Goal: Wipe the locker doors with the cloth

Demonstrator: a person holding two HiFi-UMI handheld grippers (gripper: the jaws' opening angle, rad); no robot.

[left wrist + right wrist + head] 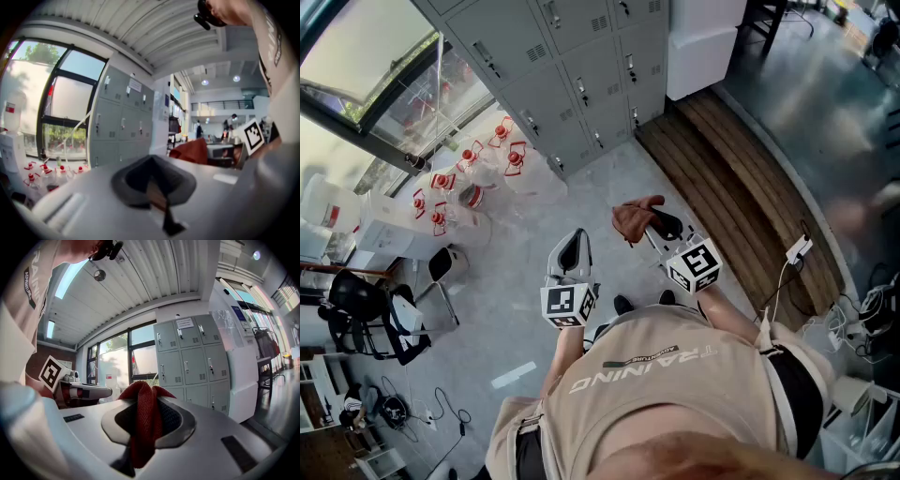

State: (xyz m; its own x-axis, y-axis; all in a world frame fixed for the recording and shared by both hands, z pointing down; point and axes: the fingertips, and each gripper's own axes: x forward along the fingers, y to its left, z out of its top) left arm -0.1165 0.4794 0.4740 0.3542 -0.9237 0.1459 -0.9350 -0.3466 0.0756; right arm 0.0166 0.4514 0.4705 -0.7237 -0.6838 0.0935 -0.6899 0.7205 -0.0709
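The grey locker doors (581,75) stand a few steps ahead of me, in a bank along the wall by the window. My right gripper (643,225) is shut on a red-brown cloth (634,217), which bunches up between its jaws and hangs over them. In the right gripper view the cloth (142,420) fills the jaw gap, with the lockers (191,363) beyond it. My left gripper (573,242) is held level beside the right one, shut and empty. The left gripper view shows the lockers (123,127) and the cloth (193,151) off to the right.
Several clear water jugs with red caps (467,176) sit on the floor left of the lockers. A black chair (442,265) stands further left. A white cabinet (703,47) adjoins the lockers on the right, beside a wooden floor strip (741,178). A power strip (798,249) and cables lie at the right.
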